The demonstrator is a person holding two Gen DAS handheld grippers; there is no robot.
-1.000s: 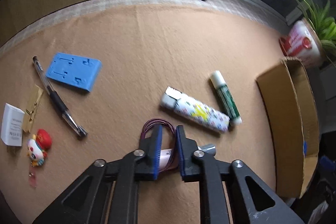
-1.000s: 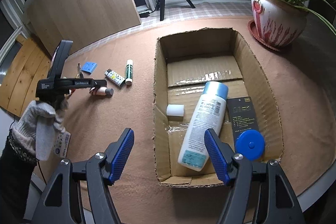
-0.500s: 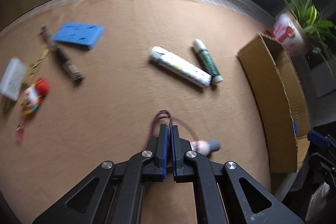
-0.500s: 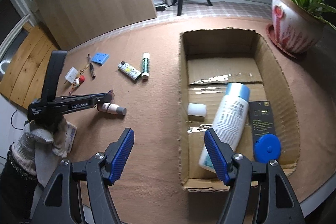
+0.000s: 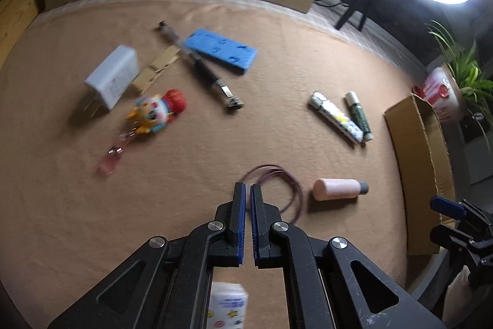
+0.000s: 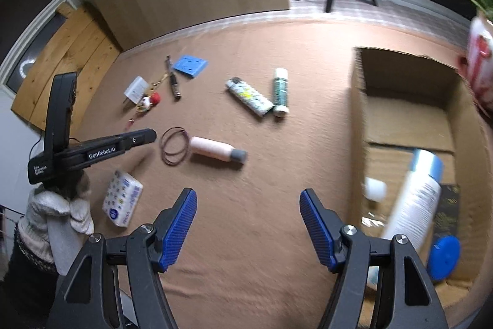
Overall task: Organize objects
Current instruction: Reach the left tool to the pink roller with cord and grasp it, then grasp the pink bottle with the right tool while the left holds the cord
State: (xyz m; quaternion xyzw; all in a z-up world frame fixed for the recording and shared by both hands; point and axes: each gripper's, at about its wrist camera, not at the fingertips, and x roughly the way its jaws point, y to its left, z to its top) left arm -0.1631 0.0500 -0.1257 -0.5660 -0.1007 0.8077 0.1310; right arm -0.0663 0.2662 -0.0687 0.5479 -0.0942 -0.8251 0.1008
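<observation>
Tan felt covers the tabletop (image 6: 277, 205). On its right side sits the open cardboard box (image 6: 359, 100) with a white-and-blue bottle (image 6: 413, 199) inside. Right tongs (image 6: 248, 224) hover spread wide, holding nothing. Left tongs (image 5: 248, 196) are nearly closed with a thin gap, empty, tips just beside the purple hair-tie loops (image 5: 289, 187), which lie flat touching the pink bottle (image 5: 339, 188).

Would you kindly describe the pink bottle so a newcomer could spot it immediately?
Start at the open cardboard box on the brown table; the pink bottle lies on its side out on the mat nearby. It is beside the purple hair-tie loops, plain pink with a grey cap.
</observation>
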